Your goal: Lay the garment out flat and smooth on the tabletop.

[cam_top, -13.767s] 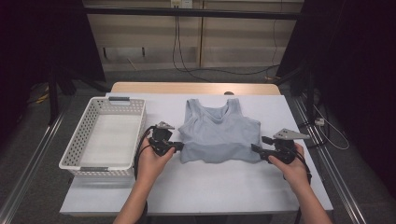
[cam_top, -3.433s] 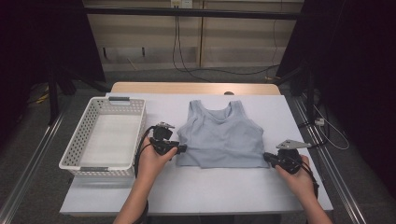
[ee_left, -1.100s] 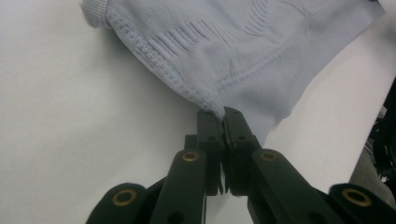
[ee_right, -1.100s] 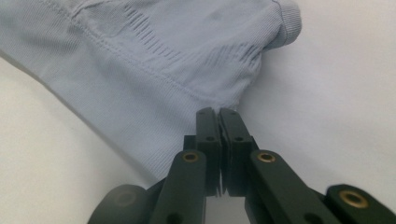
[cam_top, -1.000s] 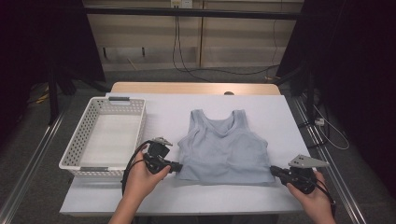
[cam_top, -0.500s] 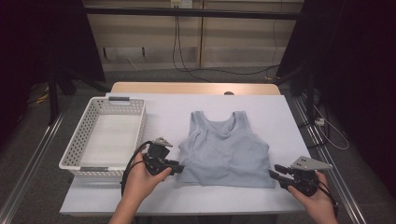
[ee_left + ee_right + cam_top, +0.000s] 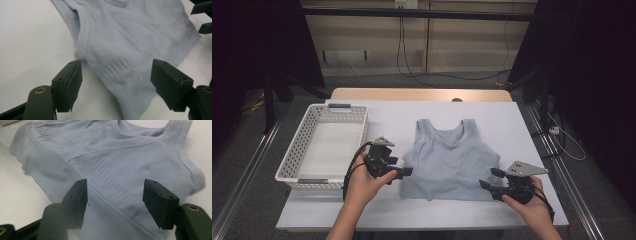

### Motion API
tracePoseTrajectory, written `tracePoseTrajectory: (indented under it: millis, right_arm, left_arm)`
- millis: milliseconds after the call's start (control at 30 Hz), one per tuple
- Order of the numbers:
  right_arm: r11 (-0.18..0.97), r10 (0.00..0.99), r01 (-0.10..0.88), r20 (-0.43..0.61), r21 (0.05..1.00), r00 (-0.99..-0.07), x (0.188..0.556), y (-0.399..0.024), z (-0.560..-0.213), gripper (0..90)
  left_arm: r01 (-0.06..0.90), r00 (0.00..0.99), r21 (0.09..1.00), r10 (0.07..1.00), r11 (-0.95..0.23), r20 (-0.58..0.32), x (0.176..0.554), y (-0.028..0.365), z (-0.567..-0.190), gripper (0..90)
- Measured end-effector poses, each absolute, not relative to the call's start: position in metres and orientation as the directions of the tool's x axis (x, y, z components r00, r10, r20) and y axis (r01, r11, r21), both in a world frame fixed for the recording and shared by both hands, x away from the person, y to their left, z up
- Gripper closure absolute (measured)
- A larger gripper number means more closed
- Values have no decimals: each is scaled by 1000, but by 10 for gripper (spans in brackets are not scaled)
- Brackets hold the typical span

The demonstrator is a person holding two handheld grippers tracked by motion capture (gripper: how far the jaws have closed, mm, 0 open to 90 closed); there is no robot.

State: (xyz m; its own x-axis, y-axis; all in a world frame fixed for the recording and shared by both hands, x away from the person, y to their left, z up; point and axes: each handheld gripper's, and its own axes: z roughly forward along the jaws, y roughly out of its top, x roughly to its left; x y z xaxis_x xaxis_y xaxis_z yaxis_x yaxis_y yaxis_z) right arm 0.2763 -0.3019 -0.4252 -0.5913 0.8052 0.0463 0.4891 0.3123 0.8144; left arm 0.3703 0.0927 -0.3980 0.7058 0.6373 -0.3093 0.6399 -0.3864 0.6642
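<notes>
A pale grey-blue sleeveless top (image 7: 449,162) lies flat on the white table, straps toward the far side. My left gripper (image 7: 404,171) is at the top's lower left corner. In the left gripper view this gripper (image 7: 116,82) is open; its jaws have just been opening, and the top's edge (image 7: 130,37) lies loose between them. My right gripper (image 7: 489,180) is at the lower right corner. In the right gripper view it (image 7: 115,200) is open too, jaws just opened, with the hem (image 7: 112,152) under them unpinched.
A white perforated basket (image 7: 294,150) stands empty on the left part of the table (image 7: 412,215). A wooden board (image 7: 412,94) runs along the far edge. Cables hang behind, and metal rails run along both sides.
Both grippers, shut on the top's lower corners a second ago, have opened and let the cloth go. The right gripper has shifted a little to the left.
</notes>
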Motion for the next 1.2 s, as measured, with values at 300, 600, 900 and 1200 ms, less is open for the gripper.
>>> tracePoseTrajectory:
  millis: [300, 600, 900, 1200]
  right_arm:
    - [315, 763, 467, 73, 826, -643, 288, -279, -425, 304]
    - [334, 726, 449, 77, 829, -683, 294, -257, -426, 260]
    - [351, 708, 451, 83, 821, -702, 296, -245, -429, 210]
    - [382, 686, 435, 66, 815, -725, 298, -232, -429, 167]
  left_arm:
    - [648, 690, 664, 656, -372, -305, 382, 96, -398, 207]
    - [652, 679, 669, 667, -357, -306, 392, 100, -396, 189]
    - [654, 679, 666, 667, -358, -307, 400, 101, -394, 183]
    - [649, 683, 672, 663, -358, -306, 409, 97, -389, 176]
